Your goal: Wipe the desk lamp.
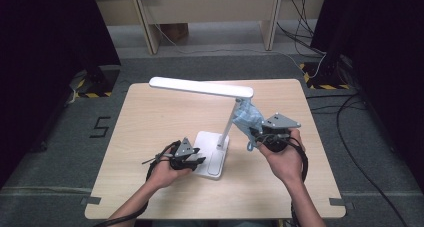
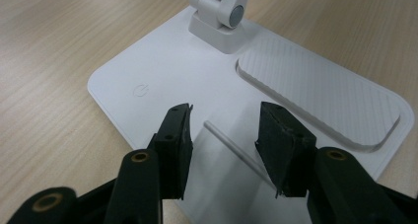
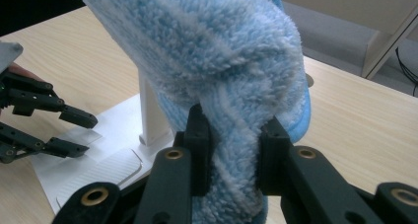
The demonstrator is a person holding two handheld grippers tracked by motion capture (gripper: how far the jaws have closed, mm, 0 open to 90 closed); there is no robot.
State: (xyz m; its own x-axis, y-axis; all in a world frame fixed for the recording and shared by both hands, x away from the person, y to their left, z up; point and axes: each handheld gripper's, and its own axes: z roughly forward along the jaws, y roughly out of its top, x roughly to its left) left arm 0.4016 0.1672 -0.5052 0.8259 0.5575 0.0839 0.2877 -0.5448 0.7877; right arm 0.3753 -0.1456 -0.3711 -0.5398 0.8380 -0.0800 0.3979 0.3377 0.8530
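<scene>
Pale wooden table [image 1: 150,112] with broad bare room toward its left edge, white plastic desk lamp [image 1: 212,152] near the front edge's middle, left gripper [image 2: 224,130] open over its base, right gripper [image 3: 231,150] clamping fluffy blue cloth [image 3: 212,61] against lamp's stem.

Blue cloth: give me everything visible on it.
The blue cloth is a fluffy, light-blue towel-like fabric with paler stripes, bunched and folded rather than spread. The right gripper is shut on its lower fold, pads pressing in from both sides, and holds it above the table. In the high view it sits against the upper part of the white lamp by the joint under the head; whether it actually touches the stem I cannot tell.
</scene>
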